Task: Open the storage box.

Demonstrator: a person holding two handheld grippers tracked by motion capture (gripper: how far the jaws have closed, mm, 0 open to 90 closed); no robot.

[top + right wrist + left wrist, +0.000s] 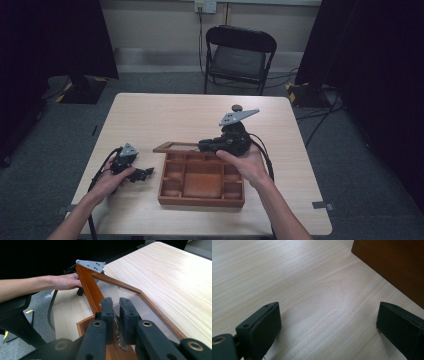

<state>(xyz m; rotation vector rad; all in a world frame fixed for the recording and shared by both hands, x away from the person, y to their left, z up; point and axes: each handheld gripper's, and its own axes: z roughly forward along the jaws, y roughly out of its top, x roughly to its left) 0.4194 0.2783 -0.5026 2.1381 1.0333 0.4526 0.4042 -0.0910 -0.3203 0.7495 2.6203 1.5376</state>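
A brown wooden box point(200, 199) with several compartments stands on the table in front of me. Its glass-paned lid point(175, 147) is lifted to the box's far left edge. My right gripper point(202, 146) is shut on the lid's front rail. In the right gripper view the jaws point(116, 307) pinch an ornate brass clasp point(119, 338) on the lid frame point(90, 290). My left gripper point(145, 173) rests low on the table, left of the box. Its jaws point(328, 317) stand wide open over bare wood, with the box's side wall point(392, 265) just beyond.
The light wooden table point(175, 112) has free room behind and to both sides of the box. A black folding chair point(240, 55) stands beyond the far edge. Cables trail from both grippers toward me. Dark stands flank the room at left and right.
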